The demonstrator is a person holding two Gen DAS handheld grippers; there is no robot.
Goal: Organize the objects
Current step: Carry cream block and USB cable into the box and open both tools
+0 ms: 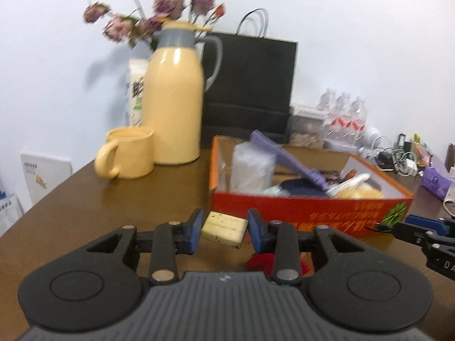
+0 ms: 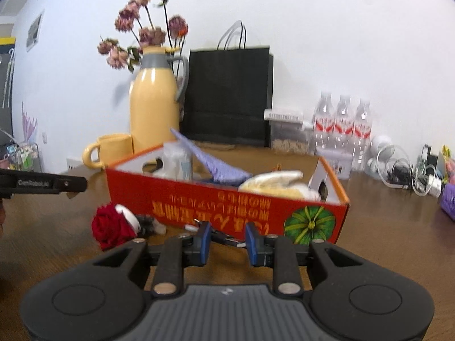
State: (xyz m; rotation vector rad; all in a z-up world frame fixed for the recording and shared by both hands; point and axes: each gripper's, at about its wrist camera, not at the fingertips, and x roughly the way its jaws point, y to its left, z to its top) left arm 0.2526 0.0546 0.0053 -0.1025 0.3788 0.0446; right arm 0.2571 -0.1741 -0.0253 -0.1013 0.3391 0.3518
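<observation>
My left gripper [image 1: 224,231] is shut on a pale yellow rectangular block [image 1: 224,229] and holds it above the brown table, just in front of the red cardboard box [image 1: 310,213]. The box holds a purple comb [image 1: 287,157], a clear plastic packet [image 1: 251,167] and other small items. My right gripper [image 2: 227,241] is open, low over the table before the box [image 2: 227,204], with a small dark cable plug [image 2: 227,238] lying between its fingers. A red rose [image 2: 109,227] and a white object [image 2: 129,217] lie left of it.
A yellow thermos [image 1: 173,96], a yellow mug [image 1: 128,153], dried flowers [image 1: 159,8] and a black paper bag [image 1: 250,85] stand behind the box. Water bottles [image 2: 342,125] and tangled cables [image 2: 403,170] sit at the back right.
</observation>
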